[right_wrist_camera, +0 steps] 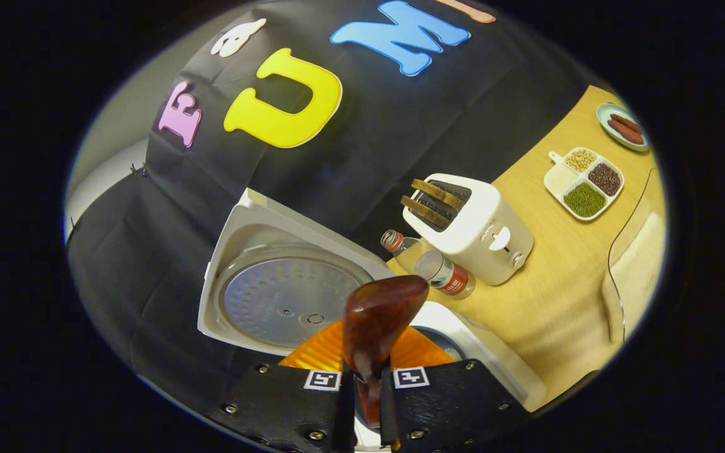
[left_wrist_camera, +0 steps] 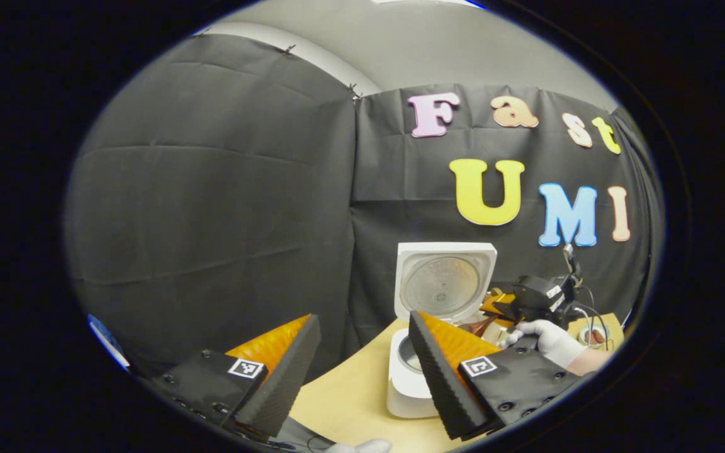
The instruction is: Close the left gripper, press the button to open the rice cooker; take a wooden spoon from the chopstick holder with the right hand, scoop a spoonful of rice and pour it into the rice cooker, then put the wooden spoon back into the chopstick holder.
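Spoon [right_wrist_camera: 378,321] in right tongs [right_wrist_camera: 367,384] — toaster [right_wrist_camera: 472,229] lettering unreadable

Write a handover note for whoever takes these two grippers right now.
Left gripper: open, holding nothing, facing the rice cooker.
Right gripper: shut on the wooden spoon, held over the cooker's open pot.
Rice cooker lid stands up, so the button press is done and the spoon is taken.
I cannot tell whether the rice has been poured yet.
Left: finish the pour if needed, then return the spoon to the chopstick holder.
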